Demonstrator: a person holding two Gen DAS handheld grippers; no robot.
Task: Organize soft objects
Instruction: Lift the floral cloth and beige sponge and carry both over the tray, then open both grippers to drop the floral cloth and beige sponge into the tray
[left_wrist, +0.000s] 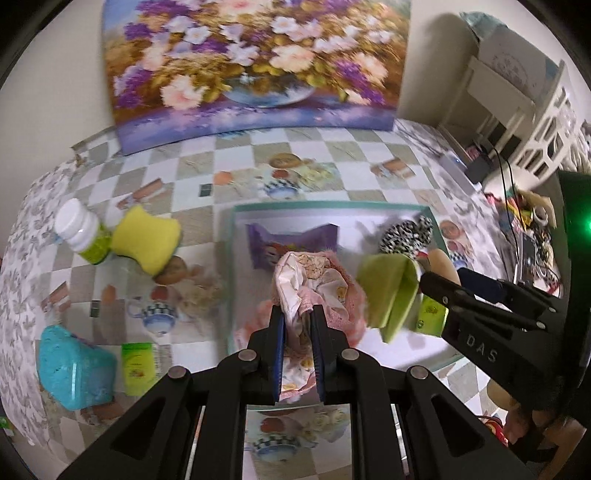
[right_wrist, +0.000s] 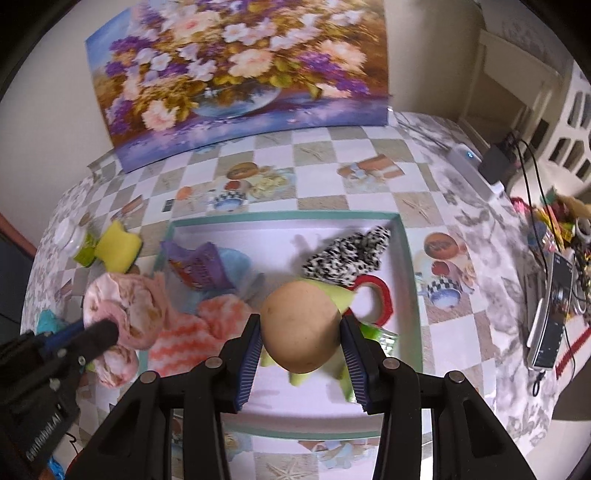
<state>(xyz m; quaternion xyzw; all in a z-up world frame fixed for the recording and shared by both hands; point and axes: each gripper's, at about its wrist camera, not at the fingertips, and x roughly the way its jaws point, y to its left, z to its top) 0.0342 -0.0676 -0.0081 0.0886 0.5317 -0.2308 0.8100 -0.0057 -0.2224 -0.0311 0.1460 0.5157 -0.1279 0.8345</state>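
Desk (right_wrist: 332, 177), checkered cloth. Tray (right_wrist: 410, 295), teal-rimmed, upon it, holding spotted cloth (right_wrist: 347, 258). Left gripper (left_wrist: 297, 314): fingers (left_wrist: 277, 332) nearly closed, pinching pink floral cloth (left_wrist: 314, 277) above tray. Right gripper (right_wrist: 301, 325): fingers (right_wrist: 251, 350) part-open, clamping tan soft toy (right_wrist: 299, 325) over tray.

Left gripper (left_wrist: 298, 314) pointing steeply down, jaws nearly closed pinching cloth, right gripper (right_wrist: 301, 328) at its 3 o'clock, steeply down, jaws part-spread clamping a round object
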